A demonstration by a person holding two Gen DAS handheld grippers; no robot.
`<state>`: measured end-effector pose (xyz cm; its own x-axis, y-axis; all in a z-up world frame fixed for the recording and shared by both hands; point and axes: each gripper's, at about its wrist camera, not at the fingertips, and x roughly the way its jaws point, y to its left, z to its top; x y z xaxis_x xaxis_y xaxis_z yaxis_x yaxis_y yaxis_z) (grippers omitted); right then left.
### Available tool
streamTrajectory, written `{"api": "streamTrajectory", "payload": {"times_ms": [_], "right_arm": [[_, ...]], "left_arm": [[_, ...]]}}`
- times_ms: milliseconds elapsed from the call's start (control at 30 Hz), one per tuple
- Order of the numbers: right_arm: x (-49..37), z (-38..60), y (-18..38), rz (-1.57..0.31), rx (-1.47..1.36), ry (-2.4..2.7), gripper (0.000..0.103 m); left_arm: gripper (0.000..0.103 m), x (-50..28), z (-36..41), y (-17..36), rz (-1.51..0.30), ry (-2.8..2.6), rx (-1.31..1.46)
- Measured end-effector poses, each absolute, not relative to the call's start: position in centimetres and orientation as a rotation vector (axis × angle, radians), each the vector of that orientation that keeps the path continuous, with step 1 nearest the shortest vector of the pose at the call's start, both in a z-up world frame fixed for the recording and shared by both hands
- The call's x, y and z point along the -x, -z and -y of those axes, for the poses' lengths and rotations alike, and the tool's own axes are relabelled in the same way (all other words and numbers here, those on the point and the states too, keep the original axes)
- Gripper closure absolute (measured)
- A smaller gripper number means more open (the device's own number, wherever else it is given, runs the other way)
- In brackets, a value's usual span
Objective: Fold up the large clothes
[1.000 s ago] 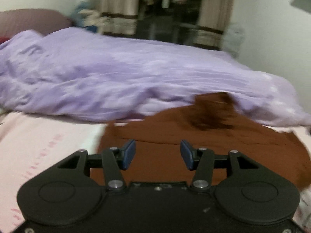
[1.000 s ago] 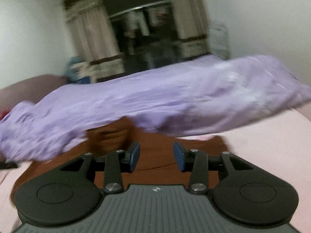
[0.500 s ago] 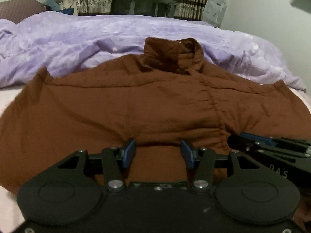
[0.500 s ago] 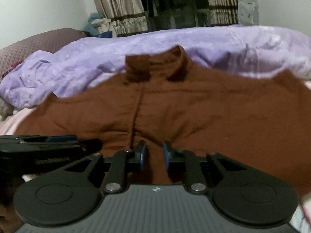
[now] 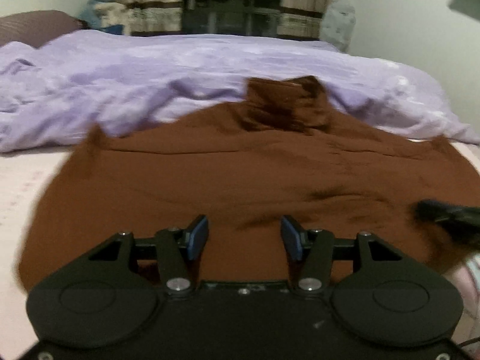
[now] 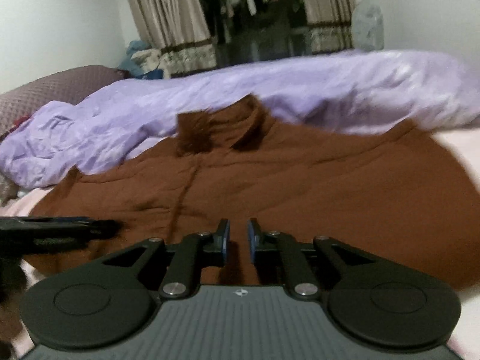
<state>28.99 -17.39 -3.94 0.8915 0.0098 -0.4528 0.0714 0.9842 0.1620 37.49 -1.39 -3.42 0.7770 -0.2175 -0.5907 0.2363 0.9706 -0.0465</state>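
Note:
A large brown collared shirt (image 5: 240, 174) (image 6: 300, 186) lies spread on the bed, its collar (image 5: 285, 105) up against the purple duvet and its hem nearest me. My left gripper (image 5: 244, 228) hangs low over the left part of the hem, jaws well apart, with only flat cloth showing behind the gap. My right gripper (image 6: 238, 234) is over the hem further right, its blue pads a narrow gap apart; I see no fold pinched between them. Each gripper shows at the edge of the other's view: right gripper (image 5: 444, 216), left gripper (image 6: 60, 225).
A rumpled purple duvet (image 5: 150, 75) (image 6: 330, 90) runs across the bed behind the shirt. A pink sheet (image 5: 24, 180) (image 6: 456, 144) shows on both sides. A brown quilted pillow (image 6: 60, 90) lies far left. Curtains (image 6: 168, 15) and a dark wardrobe stand at the back wall.
The shirt, a blurred heap a second ago, now lies flat and spread. Both grippers have sunk toward its hem. The right jaws have narrowed; the left jaws stay apart.

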Motion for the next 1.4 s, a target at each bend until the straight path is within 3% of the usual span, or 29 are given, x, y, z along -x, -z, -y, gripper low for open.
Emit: {"api": "streamTrajectory", "payload": {"times_ms": [233, 333, 467, 1000, 1200, 1400], "right_arm": [[-26.7, 22.9, 4.3, -0.466, -0.163, 0.184, 0.084], [-26.8, 25.0, 6.3, -0.505, -0.218, 0.204, 0.091], [-26.8, 26.0, 8.2, -0.482, -0.294, 0.188, 0.092], [-32.5, 31.5, 2.6, -0.458, -0.194, 0.321, 0.082], [-33.9, 33.2, 5.8, -0.539, -0.238, 0.34, 0.089], [-33.0, 34.4, 6.4, -0.514, -0.323, 0.313, 0.09]], "left_arm": [[0.048, -36.8, -4.7, 4.0, -0.64, 0.13, 0.008], [0.047, -36.9, -5.4, 5.6, -0.652, 0.142, 0.009], [0.046, -37.1, -5.4, 6.6, -0.637, 0.139, 0.021], [0.048, -44.7, -8.1, 2.0, -0.646, 0.084, 0.014], [0.046, -46.4, -8.6, 4.7, -0.704, 0.087, 0.051], [0.048, -46.6, -9.5, 4.8, -0.714, 0.1, 0.123]]}}
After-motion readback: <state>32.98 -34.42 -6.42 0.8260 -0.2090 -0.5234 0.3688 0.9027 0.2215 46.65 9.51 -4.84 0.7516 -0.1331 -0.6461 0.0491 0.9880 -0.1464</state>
